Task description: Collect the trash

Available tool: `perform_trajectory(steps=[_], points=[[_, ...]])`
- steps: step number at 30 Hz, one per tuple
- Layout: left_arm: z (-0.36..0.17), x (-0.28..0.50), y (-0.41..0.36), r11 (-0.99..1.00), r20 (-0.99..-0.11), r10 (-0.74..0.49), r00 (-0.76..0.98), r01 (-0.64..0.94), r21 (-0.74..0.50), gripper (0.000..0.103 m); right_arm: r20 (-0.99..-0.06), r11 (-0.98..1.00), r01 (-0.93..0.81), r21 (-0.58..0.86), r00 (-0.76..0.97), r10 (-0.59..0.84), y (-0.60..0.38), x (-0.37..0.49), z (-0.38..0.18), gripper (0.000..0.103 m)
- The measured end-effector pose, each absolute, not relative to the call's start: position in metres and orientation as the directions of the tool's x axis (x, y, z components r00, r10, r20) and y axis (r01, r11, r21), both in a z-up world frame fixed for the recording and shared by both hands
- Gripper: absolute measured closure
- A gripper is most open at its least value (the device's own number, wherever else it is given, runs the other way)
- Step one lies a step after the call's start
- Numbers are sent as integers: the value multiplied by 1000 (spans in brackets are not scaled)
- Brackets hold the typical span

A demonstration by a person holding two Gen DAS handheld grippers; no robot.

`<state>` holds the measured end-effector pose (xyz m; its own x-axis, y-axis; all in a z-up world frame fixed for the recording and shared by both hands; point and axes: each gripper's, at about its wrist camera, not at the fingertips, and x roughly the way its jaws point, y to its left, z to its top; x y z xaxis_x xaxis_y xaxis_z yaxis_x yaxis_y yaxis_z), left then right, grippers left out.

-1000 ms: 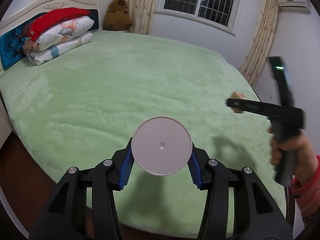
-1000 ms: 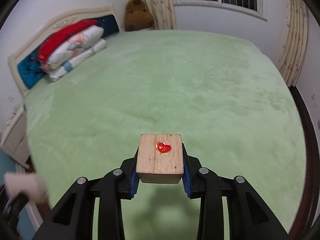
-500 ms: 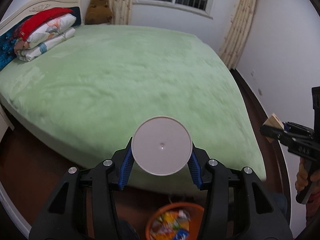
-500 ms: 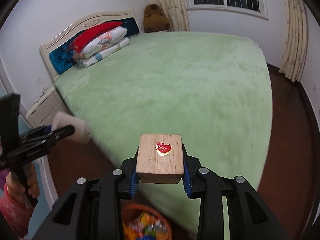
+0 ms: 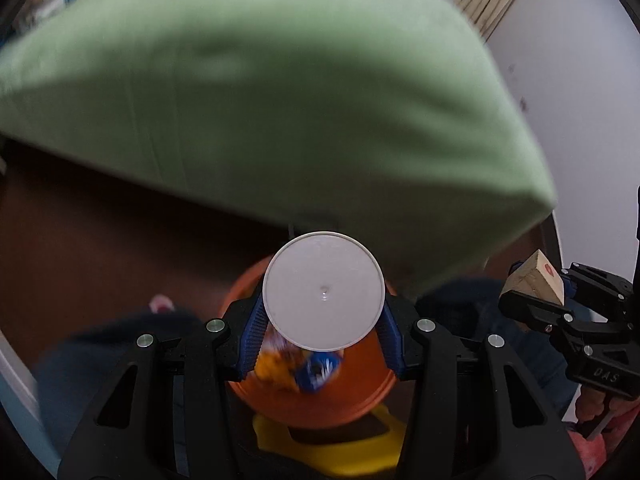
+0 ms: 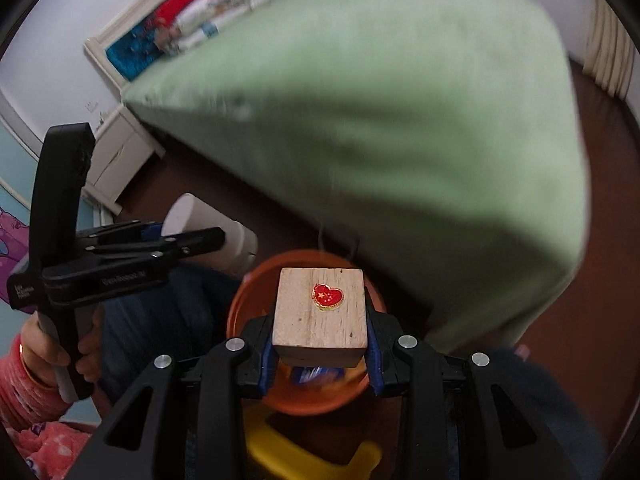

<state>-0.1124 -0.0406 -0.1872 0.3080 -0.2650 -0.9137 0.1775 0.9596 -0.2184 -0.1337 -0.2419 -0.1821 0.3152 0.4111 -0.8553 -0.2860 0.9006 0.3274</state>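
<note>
While both hands hang over the floor at the foot of a bed, the left gripper (image 5: 324, 336) pinches a white plastic cup (image 5: 324, 291) between its blue pads, its round base facing the lens. The right gripper (image 6: 320, 350) clamps a pale wooden block (image 6: 321, 312) that bears a red heart sticker (image 6: 327, 296) with small yellow stars. Directly beneath both tools sits an orange trash bin (image 6: 246, 306), standing on the dark wooden floor just beside the corner of the green bedspread (image 5: 280, 92); blurred wrappers in yellow and blue (image 5: 316, 372) lie inside it. A yellow plastic piece (image 5: 360, 454) shows below the bin's near rim. Moulded lettering runs along the side of each tool body, "DAS" legible on the right one, the rest too blurred to read. A hand (image 6: 52, 354) in a pink patterned sleeve grips the left tool's handle. Folded bedding (image 6: 208, 12) lies against the headboard at the bed's far end.
</note>
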Motion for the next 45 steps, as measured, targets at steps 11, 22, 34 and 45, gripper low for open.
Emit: perform_trajectory(steps=[11,22,34,45], points=[[-278,-113,-39,975,-974,-209,89,98,-200,56,-917,901,-238,364,77,391,-211,-123,-264,69],[-295,-111,-36,979,-980,-194,49,72,-190,52,-929,909,-232,348,43,366,-209,-120,-282,42],[-212,-93,-34,985,-951,-165,264,95,-144,26,-878,910,-268,316,280,387,-235,-107,-201,25],[-45,-83,-32,992,-734,-126,668,106,-74,14,-652,925,-301,230,658,376,-254,-104,-59,16]])
